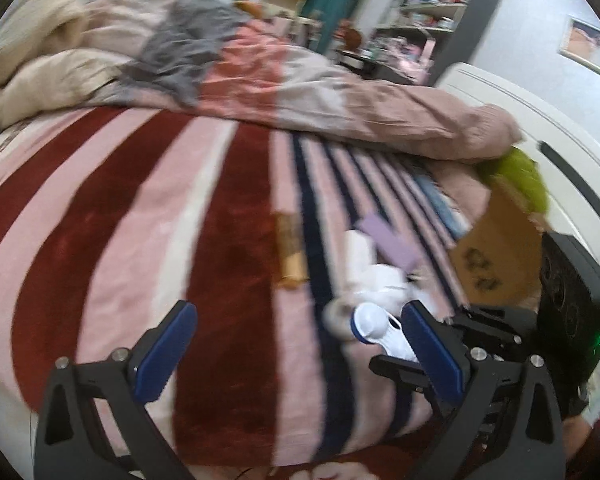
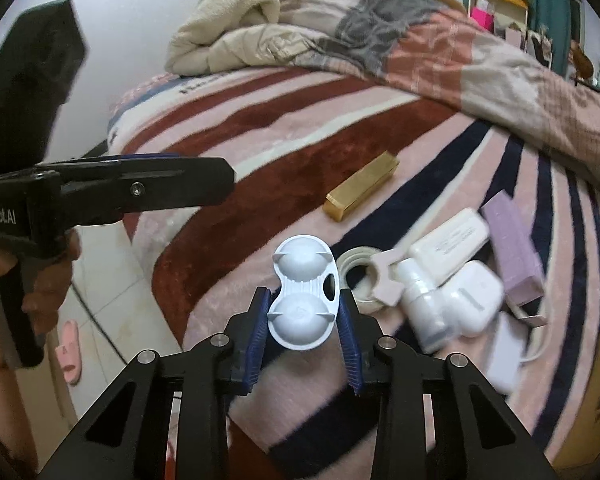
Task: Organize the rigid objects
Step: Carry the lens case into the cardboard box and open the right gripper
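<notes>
My right gripper (image 2: pixel 303 314) is shut on a white double-dome plastic case (image 2: pixel 304 294), held above the striped bed; the case also shows in the left wrist view (image 1: pixel 376 330). My left gripper (image 1: pixel 300 344) is open and empty over the blanket, and it shows at the left of the right wrist view (image 2: pixel 204 184). On the bed lie a gold box (image 2: pixel 362 191), a tape roll (image 2: pixel 356 272), a purple box (image 2: pixel 512 248), and several white bottles and cases (image 2: pixel 448 280).
A rumpled duvet (image 1: pixel 260 72) and beige blanket (image 2: pixel 228 20) cover the far side of the bed. A cardboard box (image 1: pixel 496 256) stands at the bed's right edge by a white cabinet (image 1: pixel 540 128). A pink slipper (image 2: pixel 69 350) lies on the tiled floor.
</notes>
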Demonstrator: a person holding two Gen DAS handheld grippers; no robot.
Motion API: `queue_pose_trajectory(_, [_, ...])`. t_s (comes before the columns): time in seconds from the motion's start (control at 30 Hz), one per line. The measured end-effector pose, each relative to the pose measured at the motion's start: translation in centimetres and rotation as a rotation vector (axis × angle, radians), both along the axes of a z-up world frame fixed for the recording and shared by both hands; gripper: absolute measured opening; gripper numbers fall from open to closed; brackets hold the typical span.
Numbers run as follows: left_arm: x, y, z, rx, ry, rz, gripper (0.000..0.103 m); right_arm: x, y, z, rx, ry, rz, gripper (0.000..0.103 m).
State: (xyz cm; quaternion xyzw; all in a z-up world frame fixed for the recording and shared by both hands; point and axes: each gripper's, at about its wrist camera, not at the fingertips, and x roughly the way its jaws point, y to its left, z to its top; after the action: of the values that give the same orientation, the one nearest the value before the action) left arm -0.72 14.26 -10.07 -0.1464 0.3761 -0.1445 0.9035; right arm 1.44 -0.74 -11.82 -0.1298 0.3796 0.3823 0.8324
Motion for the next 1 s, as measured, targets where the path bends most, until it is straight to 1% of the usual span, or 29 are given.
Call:
queue_pose_trajectory(0.03, [0.2, -0.6, 0.8, -0.021, -0.008, -0.039, 0.093, -0.1, -0.5, 0.7, 0.014, -0.011, 0.003, 0.029])
queue_pose_trajectory(0.07, [0.5, -1.4, 1.8, -0.048, -0.015, -0.087, 0.089, -0.2, -1.4, 1.8, 0.039, -0.027, 0.009, 0.029])
queue_pose_trajectory(0.1, [0.9, -2.4, 3.0, -0.065, -0.025, -0.136, 0.082, -0.3, -2.1, 2.6, 0.060, -0.038, 0.013, 0.029])
queue_pose_trajectory(0.13, [1.1, -3.2, 3.9, -0.071, -0.035, -0.167, 0.078, -0.3, -2.8, 3.4, 0.080, -0.049, 0.015, 0.029])
queue_pose_trajectory(0.17, [1.4, -4.2, 4.9, -0.071, -0.043, -0.200, 0.076, -0.4, -3.6, 4.4, 0.101, -0.066, 0.016, 0.029])
queue_pose_trajectory(0.2, [2.0, -5.6, 6.2, -0.081, -0.050, -0.241, 0.072, -0.4, -4.6, 5.5, 0.117, -0.087, 0.012, 0.029])
queue_pose_trajectory(0.23, [2.3, -6.5, 6.9, -0.090, -0.051, -0.268, 0.062, -0.5, -5.3, 6.4, 0.127, -0.109, 0.006, 0.029])
queue_pose_trajectory(0.27, [2.8, -7.8, 7.8, -0.097, -0.053, -0.311, 0.057, -0.6, -6.3, 7.4, 0.137, -0.136, -0.001, 0.029])
queue_pose_trajectory(0.3, [3.3, -9.6, 8.9, -0.091, -0.060, -0.357, 0.048, -0.6, -7.3, 8.4, 0.147, -0.163, -0.010, 0.029])
queue_pose_trajectory(0.33, [3.5, -10.8, 9.6, -0.087, -0.064, -0.378, 0.042, -0.6, -8.3, 9.2, 0.156, -0.182, -0.021, 0.029])
queue_pose_trajectory(0.37, [4.0, -12.3, 10.3, -0.084, -0.066, -0.401, 0.041, -0.5, -9.5, 10.0, 0.168, -0.199, -0.033, 0.029])
queue_pose_trajectory(0.43, [4.9, -15.6, 11.6, -0.102, -0.068, -0.462, 0.031, -0.4, -12.0, 11.2, 0.190, -0.223, -0.063, 0.029])
queue_pose_trajectory(0.53, [6.4, -20.2, 12.8, -0.090, -0.065, -0.528, 0.028, 0.2, -16.3, 12.5, 0.192, -0.258, -0.137, 0.029])
queue_pose_trajectory(0.6, [7.8, -24.0, 13.2, -0.081, -0.047, -0.575, 0.027, 0.8, -18.8, 12.8, 0.191, -0.252, -0.185, 0.029])
queue_pose_trajectory(0.63, [8.5, -25.3, 13.1, -0.079, -0.033, -0.594, 0.026, 1.2, -20.2, 12.9, 0.192, -0.241, -0.209, 0.029])
queue_pose_trajectory(0.7, [9.7, -28.2, 12.5, -0.065, 0.003, -0.631, 0.026, 2.3, -22.9, 12.9, 0.185, -0.204, -0.260, 0.029])
queue_pose_trajectory(0.8, [11.3, -32.3, 11.3, -0.014, 0.073, -0.669, 0.026, 4.2, -25.6, 12.3, 0.145, -0.134, -0.314, 0.028])
queue_pose_trajectory(0.9, [12.7, -34.6, 9.9, 0.023, 0.142, -0.679, 0.026, 6.2, -27.2, 11.2, 0.078, -0.056, -0.356, 0.028])
queue_pose_trajectory(0.97, [12.8, -35.3, 9.5, 0.046, 0.149, -0.676, 0.026, 6.9, -28.4, 10.5, 0.064, -0.002, -0.370, 0.028])
queue_pose_trajectory(1.0, [12.9, -35.4, 9.4, 0.055, 0.151, -0.670, 0.028, 7.1, -28.7, 10.3, 0.058, 0.016, -0.372, 0.028])
